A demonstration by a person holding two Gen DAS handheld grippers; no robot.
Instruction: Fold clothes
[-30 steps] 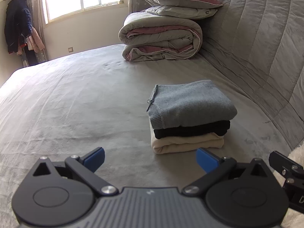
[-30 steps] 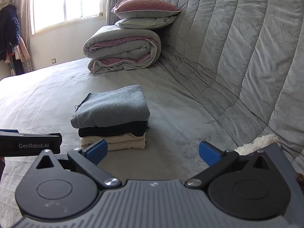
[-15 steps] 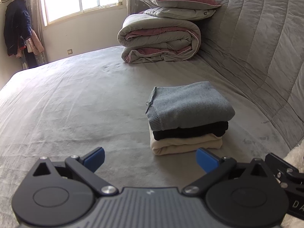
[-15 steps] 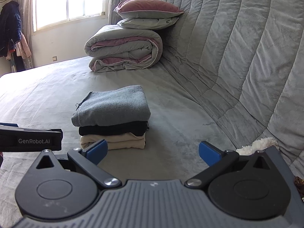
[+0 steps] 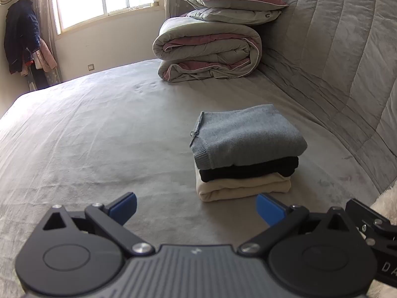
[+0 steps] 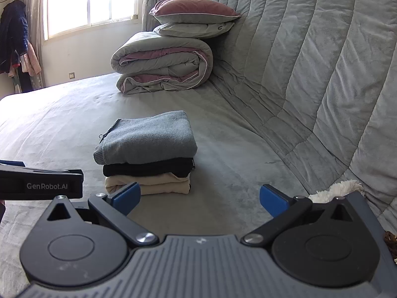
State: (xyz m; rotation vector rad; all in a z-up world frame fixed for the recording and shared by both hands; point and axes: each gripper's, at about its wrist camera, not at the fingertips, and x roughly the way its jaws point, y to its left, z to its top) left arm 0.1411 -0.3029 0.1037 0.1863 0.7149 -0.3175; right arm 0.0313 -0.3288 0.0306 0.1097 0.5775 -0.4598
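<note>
A stack of three folded garments sits on the grey bed: a grey-blue sweater [image 5: 244,136] on top, a black one [image 5: 248,170] in the middle, a cream one [image 5: 242,187] at the bottom. The stack also shows in the right wrist view [image 6: 146,144]. My left gripper [image 5: 196,207] is open and empty, a little short of the stack and to its left. My right gripper [image 6: 199,198] is open and empty, short of the stack and to its right. The left gripper's body [image 6: 41,183] shows at the left edge of the right wrist view.
A rolled duvet [image 5: 207,52] with two pillows [image 5: 233,2] on top lies at the far end of the bed. A quilted grey headboard [image 6: 322,62] runs along the right. A white fluffy item [image 6: 335,190] lies near the right gripper. Jackets [image 5: 21,34] hang by the window.
Both grippers have drifted slightly, so the stack sits a touch lower and further left in the left view. Both stay open; the clothes have not moved.
</note>
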